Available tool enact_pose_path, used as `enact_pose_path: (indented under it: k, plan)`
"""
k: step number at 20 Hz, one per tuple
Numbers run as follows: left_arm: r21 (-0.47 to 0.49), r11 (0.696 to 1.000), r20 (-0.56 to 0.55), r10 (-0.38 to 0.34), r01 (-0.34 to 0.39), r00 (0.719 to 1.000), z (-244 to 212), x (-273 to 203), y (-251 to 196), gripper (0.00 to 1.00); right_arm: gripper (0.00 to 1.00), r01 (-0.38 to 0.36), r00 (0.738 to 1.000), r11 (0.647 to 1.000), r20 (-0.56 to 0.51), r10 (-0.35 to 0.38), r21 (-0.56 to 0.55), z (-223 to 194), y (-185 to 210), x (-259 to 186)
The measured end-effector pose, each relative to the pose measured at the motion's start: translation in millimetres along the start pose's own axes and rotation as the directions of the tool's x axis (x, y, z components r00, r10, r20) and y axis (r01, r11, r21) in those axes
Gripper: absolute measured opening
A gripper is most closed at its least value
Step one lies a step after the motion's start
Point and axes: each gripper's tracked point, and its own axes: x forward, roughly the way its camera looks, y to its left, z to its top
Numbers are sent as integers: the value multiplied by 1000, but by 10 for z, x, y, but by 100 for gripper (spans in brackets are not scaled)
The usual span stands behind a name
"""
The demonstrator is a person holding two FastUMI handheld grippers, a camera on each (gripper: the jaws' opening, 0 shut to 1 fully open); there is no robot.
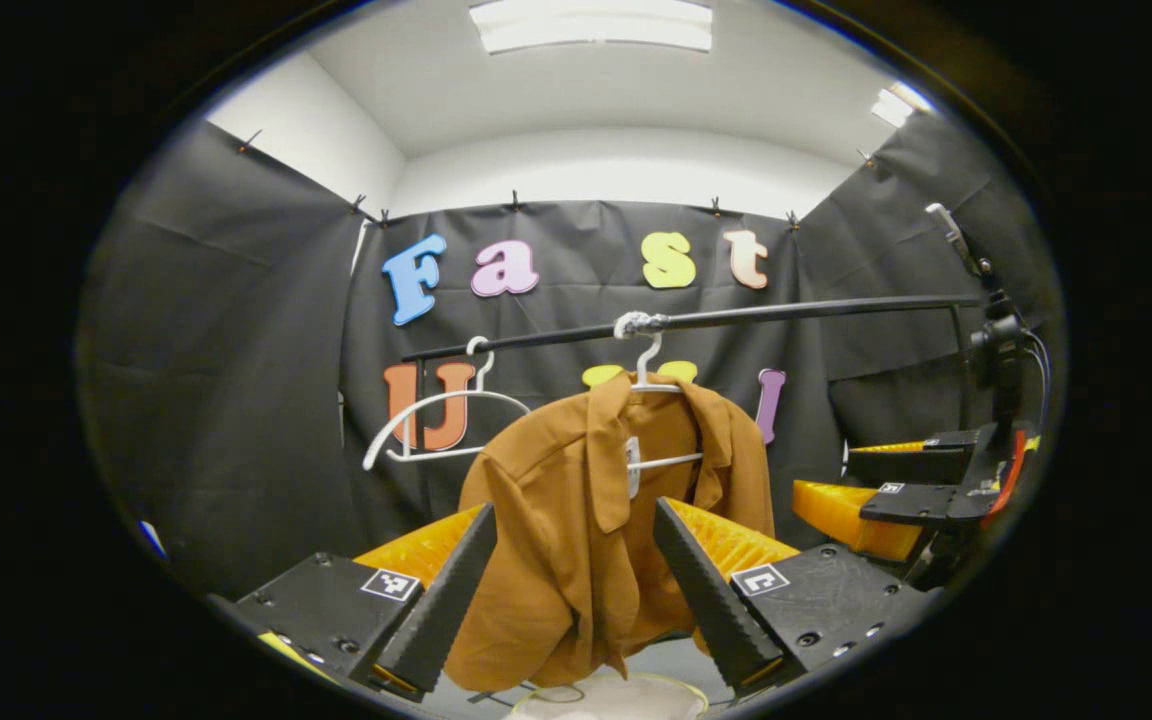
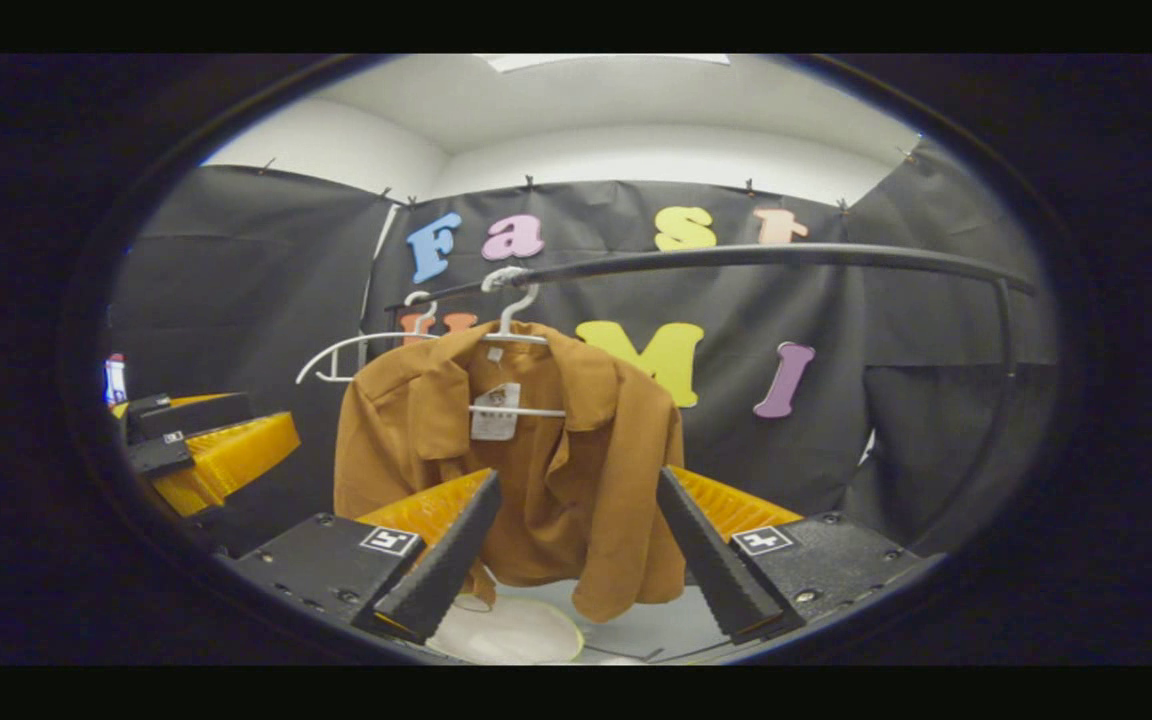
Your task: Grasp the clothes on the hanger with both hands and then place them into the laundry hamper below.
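Note:
A brown shirt [image 1: 596, 520] hangs on a white hanger [image 1: 648, 375] from a black rail [image 1: 786, 313]. My left gripper [image 1: 576, 620] is open, and the shirt hangs beyond it, framed between its fingers with no contact. In the right gripper view the same shirt [image 2: 546, 480] hangs past my open right gripper [image 2: 576, 575], also untouched. The rim of the pale laundry hamper [image 1: 616, 697] [image 2: 511, 632] shows under the shirt's hem. Each gripper shows at the side of the other's view: the right gripper [image 1: 841, 478] and the left gripper [image 2: 266, 418].
An empty white hanger [image 1: 436, 425] [image 2: 351, 352] hangs on the rail left of the shirt. The rail [image 2: 756, 257] runs to an upright post at the right [image 2: 1006, 380]. A dark stand with cables [image 1: 998, 345] rises at the right edge.

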Motion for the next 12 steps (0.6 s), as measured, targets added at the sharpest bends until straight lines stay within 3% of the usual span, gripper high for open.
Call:
enact_pose_path:
  k: [12]
  plan:
    - [37,995,-51,96,-94,994,-400,1156,-311,99,97,-165,983,986,-76,167,26,-325,-123,1196]
